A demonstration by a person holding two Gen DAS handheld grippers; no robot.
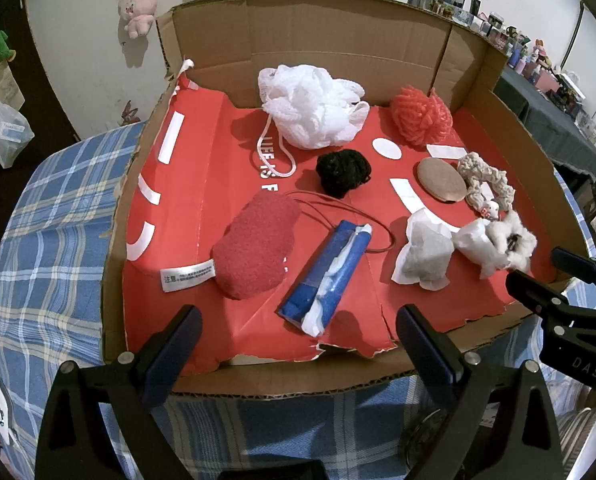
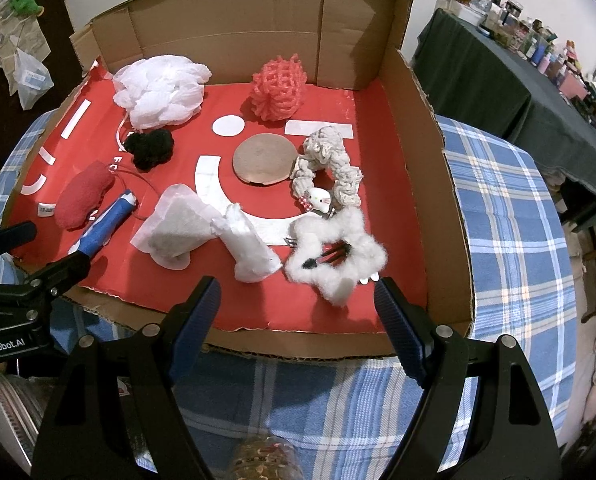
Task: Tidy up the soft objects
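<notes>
1. The cardboard tray [image 1: 378, 52], lined with red paper, sat on the plaid-covered tabletop [image 1: 49, 240] and held every soft object. Its near red lining was torn and lifted; a finger sliding in low could have snagged that edge and dragged the whole lining, shifting everything on it.

2. The white mesh pouf [image 1: 312, 106] lay at the far left of centre, its cord looping toward the black yarn ball [image 1: 342, 172]. Lifting the pouf would likely have trailed the cord and tugged the ball along.

3. The red sponge pad [image 1: 255, 244] lay near left, with a thin red cord running behind the blue tissue pack [image 1: 326, 276]. Picking either one risked catching that cord and pulling the other.

4. The coral pouf [image 2: 278, 90] stood alone at the far right, the least likely to cause trouble.

5. On the near right, the fluffy white star clip [image 2: 338, 264] touched the crumpled white wad [image 2: 249, 248] and lay just beside the cream scrunchie [image 2: 330, 168] with its small cat charm. A grasp there could easily have taken two things at once, or squashed fluff and slipped off.

6. The left gripper [image 1: 298, 344] and the right gripper [image 2: 295, 312] both hovered at the near edge of the tray, fingers spread wide and empty. They stood close side by side, so reaching across could have made them collide.
</notes>
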